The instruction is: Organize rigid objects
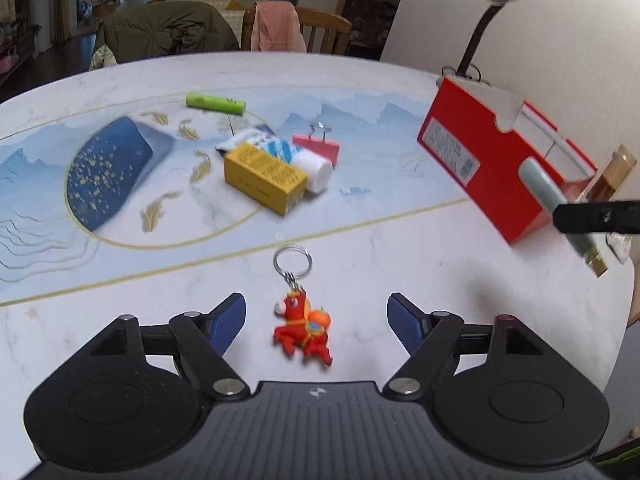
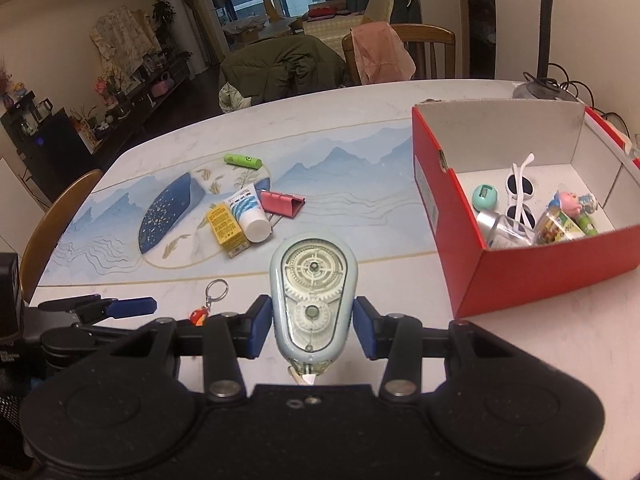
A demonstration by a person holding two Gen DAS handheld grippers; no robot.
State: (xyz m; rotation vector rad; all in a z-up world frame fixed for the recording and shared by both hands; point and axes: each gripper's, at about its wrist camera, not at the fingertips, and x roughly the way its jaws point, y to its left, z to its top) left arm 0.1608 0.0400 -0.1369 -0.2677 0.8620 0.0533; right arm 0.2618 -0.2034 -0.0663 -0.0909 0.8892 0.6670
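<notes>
Right tongs point(image 2: 312, 322) clamping correction tape point(image 2: 313, 304), its tip hidden underneath

Red horse keychain point(image 1: 303, 330) lies flat on table, ring outward.

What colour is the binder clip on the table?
Pink, with silver wire handles. The binder clip shows best in the right wrist view.

Your left gripper point(image 1: 316, 322) and right gripper point(image 2: 312, 330) look alike: matte black linkage arms with silver round pivot screws, round black housings either side, a ribbed dark-grey centre plate, and blue textured pads point(image 1: 228, 320) on the fingertips.
</notes>
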